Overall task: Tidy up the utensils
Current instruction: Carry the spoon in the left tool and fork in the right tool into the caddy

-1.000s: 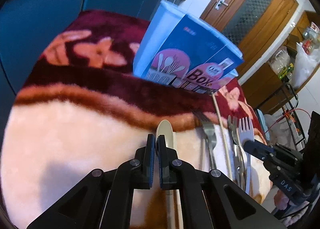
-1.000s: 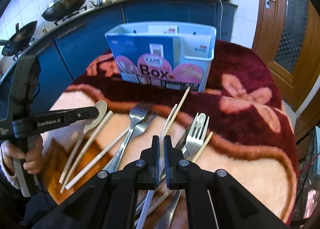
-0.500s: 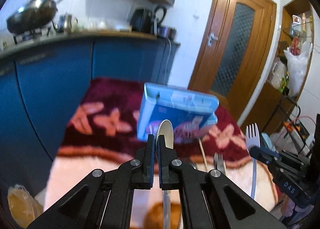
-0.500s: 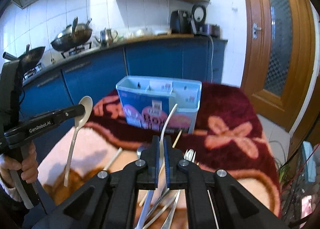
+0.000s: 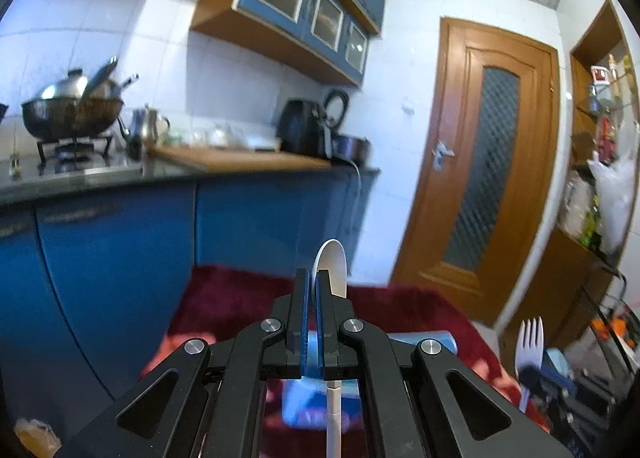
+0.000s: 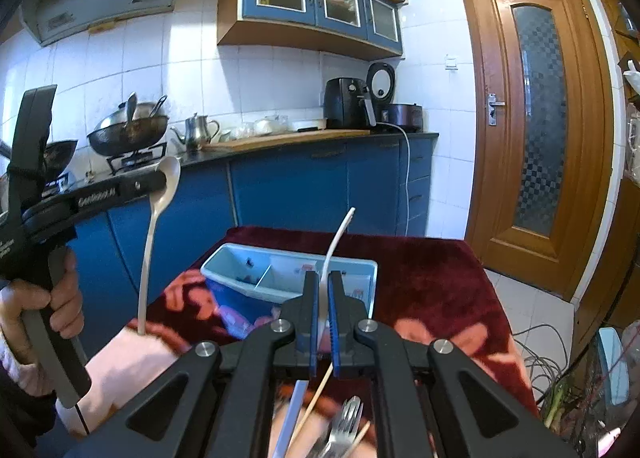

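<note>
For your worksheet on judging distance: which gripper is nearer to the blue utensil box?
Right. The right gripper sits just short of the box; the left gripper is raised off to one side.

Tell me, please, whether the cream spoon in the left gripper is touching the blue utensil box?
Apart. The right wrist view shows the spoon hanging from the left gripper, clear to the left of the box.
</note>
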Available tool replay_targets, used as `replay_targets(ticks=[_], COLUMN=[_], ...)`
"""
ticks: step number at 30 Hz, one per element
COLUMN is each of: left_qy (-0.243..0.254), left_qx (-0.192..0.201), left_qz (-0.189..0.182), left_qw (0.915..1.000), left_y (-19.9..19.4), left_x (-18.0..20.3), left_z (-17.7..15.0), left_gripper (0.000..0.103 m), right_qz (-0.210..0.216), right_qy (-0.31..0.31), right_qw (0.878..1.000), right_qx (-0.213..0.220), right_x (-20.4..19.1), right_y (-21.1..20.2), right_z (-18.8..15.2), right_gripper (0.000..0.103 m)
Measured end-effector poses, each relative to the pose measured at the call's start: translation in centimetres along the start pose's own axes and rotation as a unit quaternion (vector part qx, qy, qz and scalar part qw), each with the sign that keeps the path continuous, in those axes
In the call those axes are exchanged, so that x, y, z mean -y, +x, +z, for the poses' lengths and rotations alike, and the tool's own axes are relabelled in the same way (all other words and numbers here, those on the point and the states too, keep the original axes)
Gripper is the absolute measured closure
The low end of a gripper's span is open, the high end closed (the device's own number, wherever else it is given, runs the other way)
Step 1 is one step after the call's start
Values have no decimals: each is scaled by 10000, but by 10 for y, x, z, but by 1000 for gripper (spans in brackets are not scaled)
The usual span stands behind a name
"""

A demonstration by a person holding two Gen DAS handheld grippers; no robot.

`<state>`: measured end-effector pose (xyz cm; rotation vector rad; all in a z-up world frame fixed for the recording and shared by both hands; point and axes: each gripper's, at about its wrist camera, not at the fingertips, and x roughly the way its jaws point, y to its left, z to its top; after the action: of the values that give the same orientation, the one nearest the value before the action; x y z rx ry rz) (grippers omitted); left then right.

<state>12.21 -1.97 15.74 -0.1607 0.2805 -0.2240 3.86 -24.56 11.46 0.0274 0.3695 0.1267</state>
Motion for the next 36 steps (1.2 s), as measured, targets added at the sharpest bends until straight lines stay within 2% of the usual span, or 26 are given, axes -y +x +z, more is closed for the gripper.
replay_targets(ticks=[7,14,22,28,36], left_qy=[4,46,35,-24,23], left_qx=[568,785,670,513,313], left_qz=[249,396,522,532,407], left_qw=[9981,9961,9964,9973,9987], left_y=[30,60,87,99,94], left_x=[6,10,6,-2,-10], left_z=[20,21,-6,-22,-36], left_gripper=[100,100,100,100,100], right_qz=[-86,-277,-665,-882,-668], right_qy=[270,245,-30,-111,-248], right_qw=[9994,9982,9942,9916,9952], right_qx=[183,481,841,942,665], right_x=[24,29,26,30,26], right_y=[30,52,81,106,121], right_z=[19,36,41,34,17], right_gripper=[97,97,97,97,97])
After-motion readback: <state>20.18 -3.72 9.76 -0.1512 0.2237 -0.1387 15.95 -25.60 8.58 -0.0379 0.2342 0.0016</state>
